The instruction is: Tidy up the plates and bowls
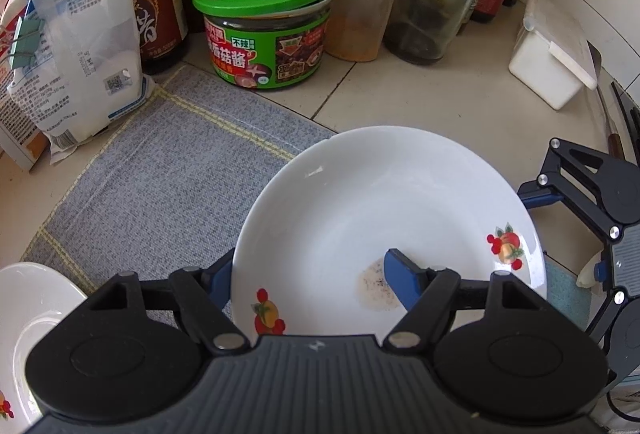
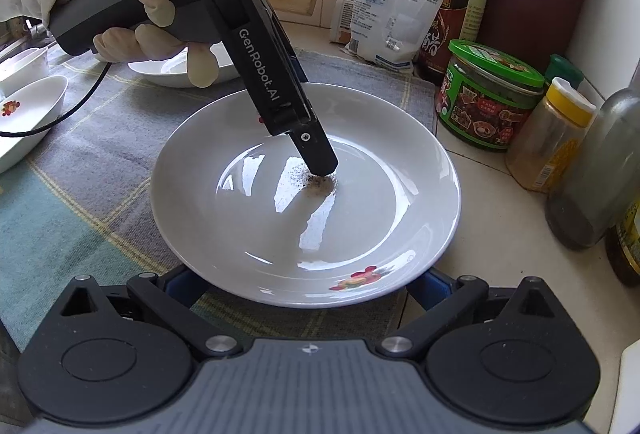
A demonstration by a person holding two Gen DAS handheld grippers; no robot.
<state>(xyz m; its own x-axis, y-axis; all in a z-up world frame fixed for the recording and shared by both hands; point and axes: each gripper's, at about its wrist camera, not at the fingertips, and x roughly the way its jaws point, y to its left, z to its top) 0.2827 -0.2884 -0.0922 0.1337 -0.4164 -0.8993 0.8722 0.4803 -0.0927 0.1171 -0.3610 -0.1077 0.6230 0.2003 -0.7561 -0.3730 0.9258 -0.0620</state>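
A white plate [image 2: 304, 194] with fruit prints is seen partly on a grey mat [image 1: 160, 174] and partly on the tiled bench [image 1: 420, 94], just in front of a green jar [image 1: 264, 22]. The left gripper [image 1: 308, 278] is set astride the plate's near rim, 1 finger [image 1: 402, 282] inside on a speckled smear and the other outside, so the rim seems clamped, though pad contact is hidden. The right gripper [image 2: 308, 288] is placed low at the opposite rim, its jaws spread wide, apparently not gripping.

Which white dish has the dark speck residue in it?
The big plate in the middle, straddled by the left gripper: gritty smear at its centre. The dishes at far left and behind show none.
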